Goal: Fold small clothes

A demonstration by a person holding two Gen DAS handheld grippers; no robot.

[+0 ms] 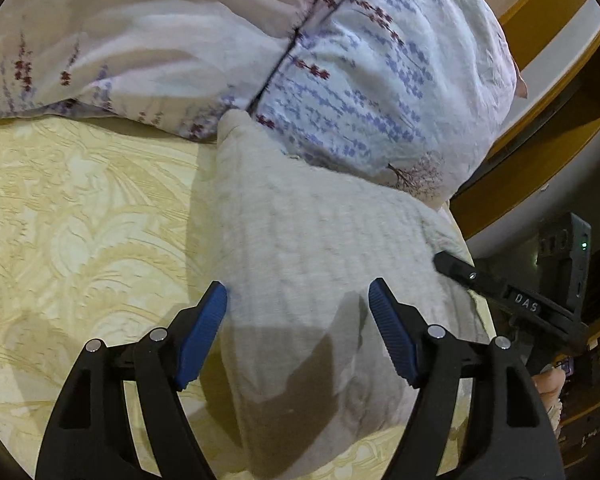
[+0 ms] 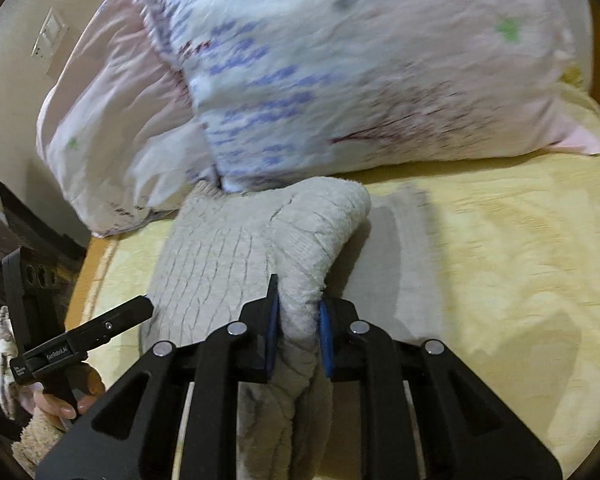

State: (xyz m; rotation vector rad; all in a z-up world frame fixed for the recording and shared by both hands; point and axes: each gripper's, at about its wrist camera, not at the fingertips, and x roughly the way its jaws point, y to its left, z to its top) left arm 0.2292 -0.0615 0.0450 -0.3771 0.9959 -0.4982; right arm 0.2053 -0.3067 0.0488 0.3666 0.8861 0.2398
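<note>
The right gripper (image 2: 298, 322) is clamped on a bunched edge of the cream knit garment (image 2: 236, 248), the cloth pinched between its blue pads (image 2: 325, 340) and lifted into a hump toward 12 o'clock. Only the right wrist view shows this pinch; in the left wrist view the same garment (image 1: 312, 240) reads as one broad ribbed slab running from 6 o'clock up to the pillows.

The left gripper (image 1: 298, 332) has its jaws spread wide, one blue pad (image 1: 204, 332) at the garment's left edge and the other over the cloth — nothing is held between them.

The garment lies on a pale yellow patterned bedspread (image 1: 80, 220), its far end touching the floral pillows (image 1: 360, 80) at 12 o'clock.

Each view catches the other tool: the left wrist view shows a black gripper body at 3 o'clock, while the right wrist view shows the left gripper at 8 o'clock with a hand (image 2: 60, 400) around its handle. The right wrist view alone shows a wall switch plate (image 2: 50, 36) at 10 o'clock.

No container shows in either view.
</note>
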